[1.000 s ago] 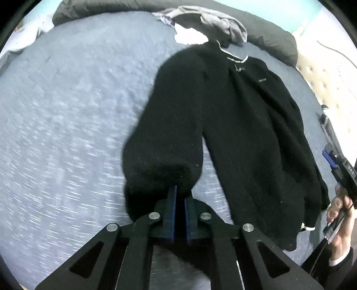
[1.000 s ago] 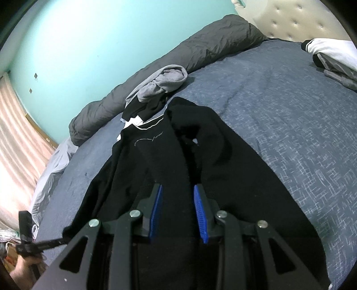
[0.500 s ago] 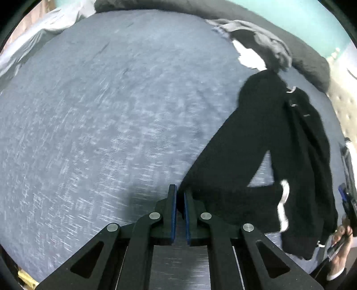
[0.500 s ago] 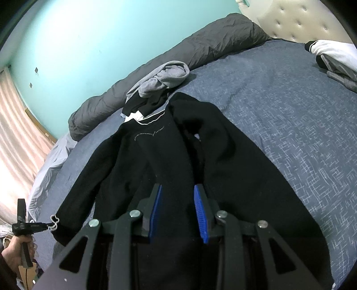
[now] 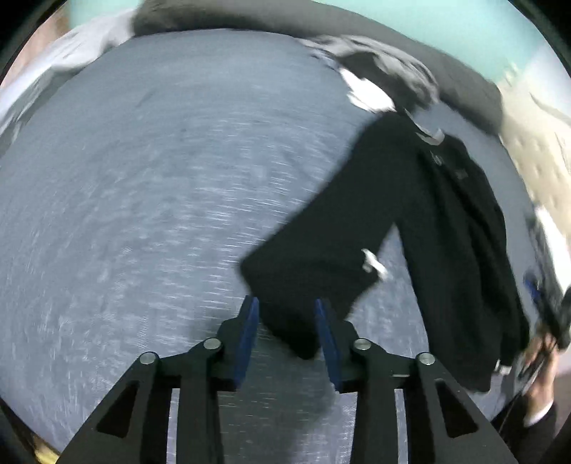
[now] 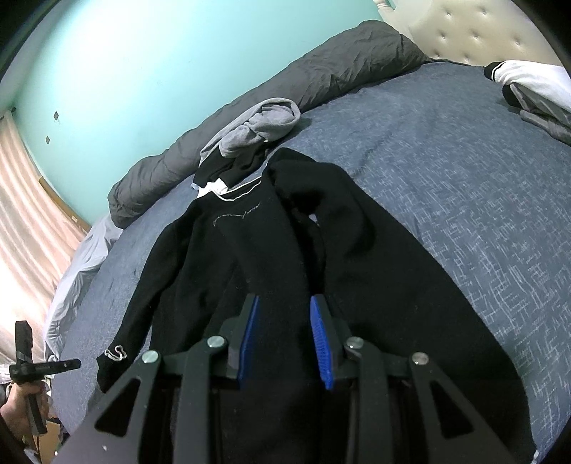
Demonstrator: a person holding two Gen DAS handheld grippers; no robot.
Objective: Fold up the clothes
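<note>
A black sweater (image 6: 249, 250) with a white-trimmed collar (image 6: 235, 192) lies face up on the blue-grey bed cover (image 5: 142, 214). Its left sleeve (image 5: 321, 250) stretches out flat to the side. The cuff end lies under my left gripper (image 5: 286, 301), whose jaws are opening; the pads stand clear of the cloth. My right gripper (image 6: 283, 298) hovers low over the sweater's lower body, jaws partly apart, blue pads bare, fabric beneath them. The right sleeve is folded in over the chest. A hand holds the right gripper (image 5: 546, 310) beside the hem.
A rolled dark grey duvet (image 6: 321, 71) runs along the far edge below the turquoise wall. A heap of grey and black clothes (image 6: 257, 125) sits just beyond the collar. Folded white and grey garments (image 6: 535, 85) lie near the tufted headboard (image 6: 464, 28). A curtain (image 6: 28, 214) hangs left.
My left gripper drew the sleeve off the sweater's body out to the side, laid it on the bed and parted its jaws, letting the cuff go. The right gripper kept still.
</note>
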